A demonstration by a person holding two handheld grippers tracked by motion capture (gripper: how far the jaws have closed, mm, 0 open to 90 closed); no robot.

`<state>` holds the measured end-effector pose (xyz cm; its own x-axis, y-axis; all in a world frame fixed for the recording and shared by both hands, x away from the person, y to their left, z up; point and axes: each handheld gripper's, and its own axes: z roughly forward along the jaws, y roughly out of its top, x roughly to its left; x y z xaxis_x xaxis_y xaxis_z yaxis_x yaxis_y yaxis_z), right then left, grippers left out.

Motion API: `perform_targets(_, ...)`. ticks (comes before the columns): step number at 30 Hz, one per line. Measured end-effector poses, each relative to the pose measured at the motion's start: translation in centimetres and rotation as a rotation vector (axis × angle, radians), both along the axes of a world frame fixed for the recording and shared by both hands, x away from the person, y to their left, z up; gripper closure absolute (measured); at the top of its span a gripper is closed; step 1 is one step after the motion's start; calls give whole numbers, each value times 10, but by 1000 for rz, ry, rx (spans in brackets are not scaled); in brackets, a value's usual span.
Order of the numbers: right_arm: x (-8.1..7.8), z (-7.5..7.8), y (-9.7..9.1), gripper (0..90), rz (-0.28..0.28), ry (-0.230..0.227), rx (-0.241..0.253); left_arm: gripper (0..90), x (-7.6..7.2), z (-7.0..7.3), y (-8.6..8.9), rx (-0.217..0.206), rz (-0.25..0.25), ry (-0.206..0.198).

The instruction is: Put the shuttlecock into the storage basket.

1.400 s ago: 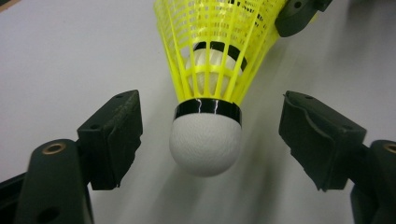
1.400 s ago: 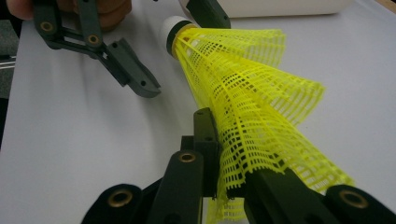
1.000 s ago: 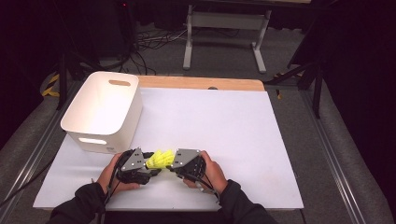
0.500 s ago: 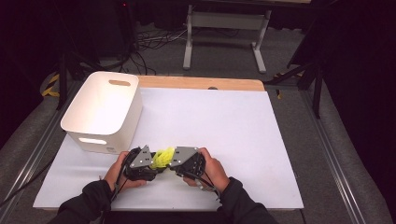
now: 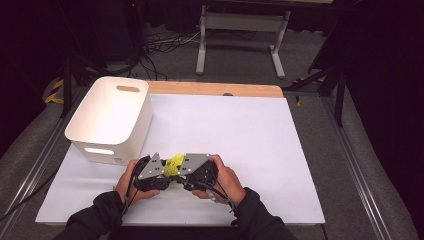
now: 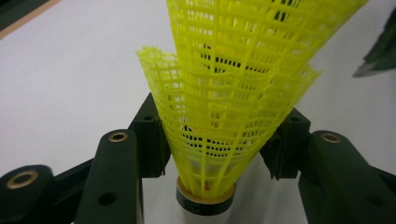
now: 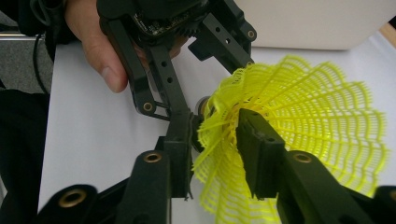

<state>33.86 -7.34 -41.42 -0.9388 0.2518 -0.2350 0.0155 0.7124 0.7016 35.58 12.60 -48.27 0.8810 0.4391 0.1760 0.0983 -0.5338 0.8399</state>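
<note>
Left gripper [image 5: 159, 172] clamps yellow shuttlecocks [image 6: 224, 116], skirts pointing right (nested); right gripper [image 7: 212, 144] jaws have just been opening, skirt edge between

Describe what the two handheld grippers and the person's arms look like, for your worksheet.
Both the left gripper and the right gripper are black, each topped by a grey three-cornered plate and trailing a black cable. The gripper views show flat black linkage jaws with brass-coloured pivot rings and square pads. The person wears dark long sleeves.
</note>
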Motion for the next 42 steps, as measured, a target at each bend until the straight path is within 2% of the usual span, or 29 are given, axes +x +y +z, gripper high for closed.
perform_targets(5,-3,5,0,569,-14,-13,-5,513,-1,1,1,-22,-5,-9)
perform_targets(7,-3,6,0,552,-25,-17,-12,512,-1,1,1,-13,-10,-17)
perform_targets(11,-4,8,1,501,-35,-27,-23,517,-2,1,0,-22,-14,-13)
perform_targets(15,-7,13,-1,456,-46,-47,-12,517,-2,2,1,-26,-6,-21)
perform_targets(18,-9,14,-3,432,-53,-47,-14,525,-2,2,2,-28,-4,-24)
perform_targets(22,-9,19,-7,434,-49,-42,11,527,-4,3,3,-34,-7,-39)
perform_targets(25,-11,20,-5,498,-30,-27,26,520,-3,3,2,-46,-17,-33)
perform_targets(26,-11,19,-3,551,-24,-32,24,512,-3,3,1,-36,-15,-41)
perform_targets(30,-11,18,0,673,-8,-17,35,507,-3,5,-5,-44,-21,-57)
perform_targets(32,-10,19,1,674,-7,-11,42,511,-3,6,-7,-52,-26,-65)
perform_targets(36,-9,21,0,606,-14,-13,47,525,-3,6,-6,-70,-19,-65)
perform_targets(38,-9,22,0,564,-16,-14,33,533,-3,7,-4,-87,-15,-66)
perform_targets(42,-11,27,-2,474,-41,-49,25,544,-3,7,-3,-90,-12,-71)
